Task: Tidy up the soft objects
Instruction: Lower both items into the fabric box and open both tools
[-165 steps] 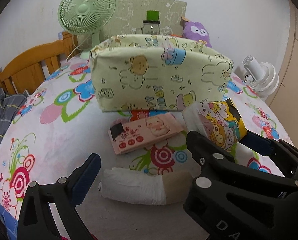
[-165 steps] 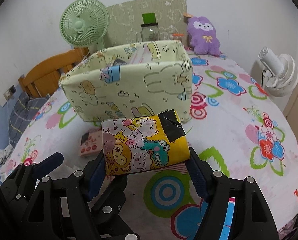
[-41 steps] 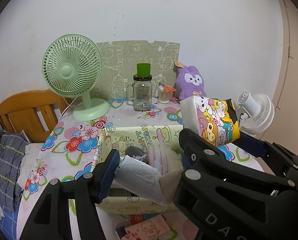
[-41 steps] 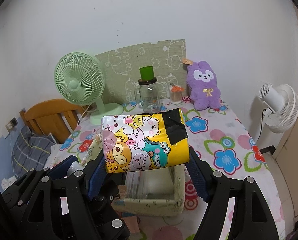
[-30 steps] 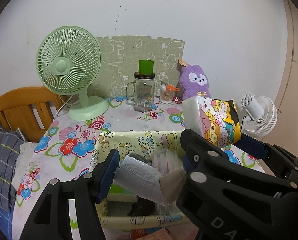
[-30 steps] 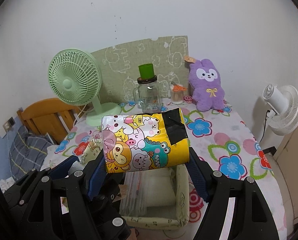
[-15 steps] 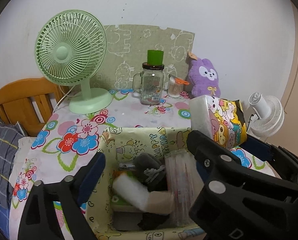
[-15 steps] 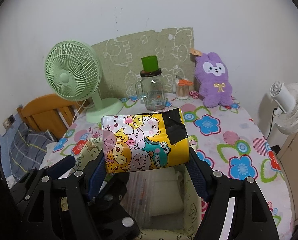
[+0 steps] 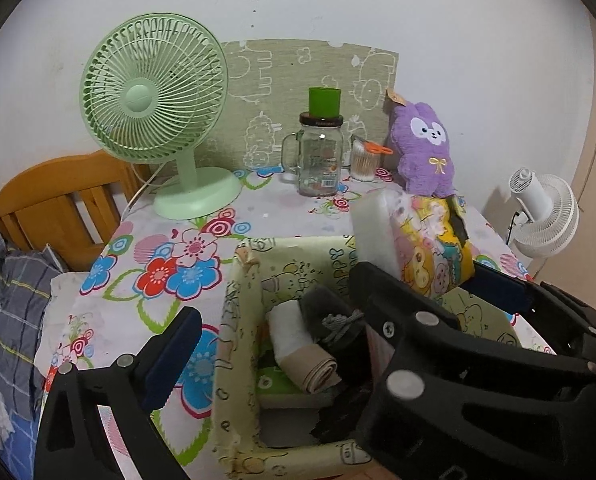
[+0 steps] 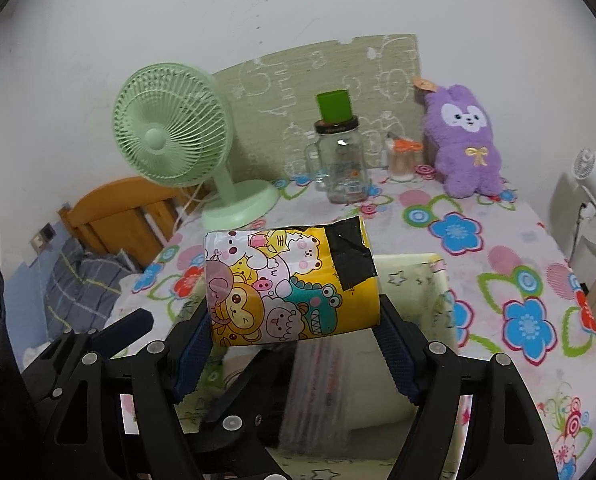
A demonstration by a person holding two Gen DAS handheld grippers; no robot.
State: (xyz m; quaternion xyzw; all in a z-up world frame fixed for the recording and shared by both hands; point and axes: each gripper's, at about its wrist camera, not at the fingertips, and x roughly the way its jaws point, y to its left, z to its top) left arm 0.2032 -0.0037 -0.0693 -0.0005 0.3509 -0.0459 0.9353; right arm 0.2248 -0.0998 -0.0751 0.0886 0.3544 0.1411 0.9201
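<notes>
A pale yellow fabric basket (image 9: pixel 233 320) with cartoon prints stands on the flowered tablecloth. A white and beige cloth roll (image 9: pixel 298 344) lies inside it beside dark items and a clear plastic pack. My left gripper (image 9: pixel 269 312) hovers over the basket; its jaws are opening wide and nothing is between them. My right gripper (image 10: pixel 293 332) still has its blue pads against both ends of a yellow cartoon-printed tissue pack (image 10: pixel 289 280), though its jaws are opening. That pack (image 9: pixel 418 240) hangs over the basket (image 10: pixel 438 280), near its right side.
At the back of the table stand a green fan (image 9: pixel 153 92), a glass jar mug (image 9: pixel 320 160) with a green cup on top, a swab jar (image 9: pixel 364 162) and a purple plush rabbit (image 9: pixel 424 148). A wooden chair (image 9: pixel 57 200) is left, a white fan (image 9: pixel 546 212) right.
My left jaws spread apart and the cloth roll dropped from them into the basket. Both grippers sank closer to the basket. The tissue pack stays between the right pads.
</notes>
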